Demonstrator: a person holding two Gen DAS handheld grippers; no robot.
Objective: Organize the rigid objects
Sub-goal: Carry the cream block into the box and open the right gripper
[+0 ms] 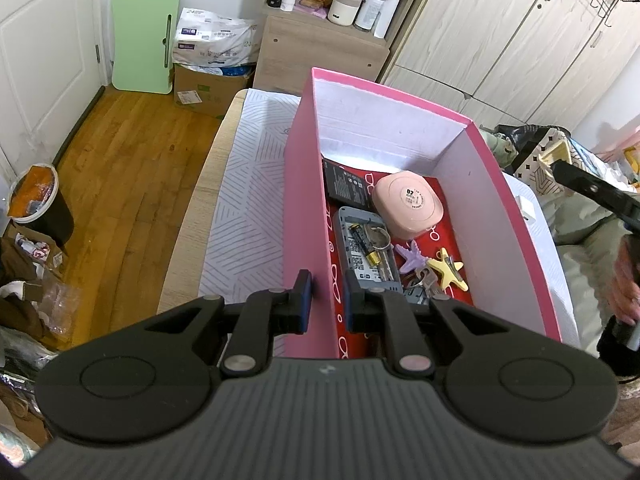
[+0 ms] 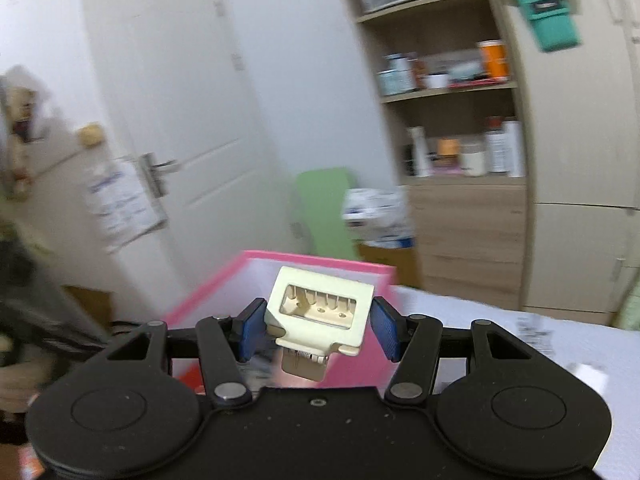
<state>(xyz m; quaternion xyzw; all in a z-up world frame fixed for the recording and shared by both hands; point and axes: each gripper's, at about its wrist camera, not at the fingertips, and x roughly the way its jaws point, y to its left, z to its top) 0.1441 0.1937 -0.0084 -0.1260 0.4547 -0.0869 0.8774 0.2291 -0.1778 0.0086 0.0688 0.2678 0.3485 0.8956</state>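
Observation:
A pink box stands on a white patterned mat. Inside lie a pink round case, a black battery pack, a grey device with a battery and keys on it, a purple starfish clip and a yellow starfish clip. My left gripper is shut on the box's left wall, one finger on each side of it. My right gripper holds a cream hair claw clip above the box. The clip also shows at the right of the left wrist view.
The mat covers a table by a wooden floor. A bin stands at the left. A cardboard box, a green board and a shelf unit stand behind. A white adapter lies right of the box.

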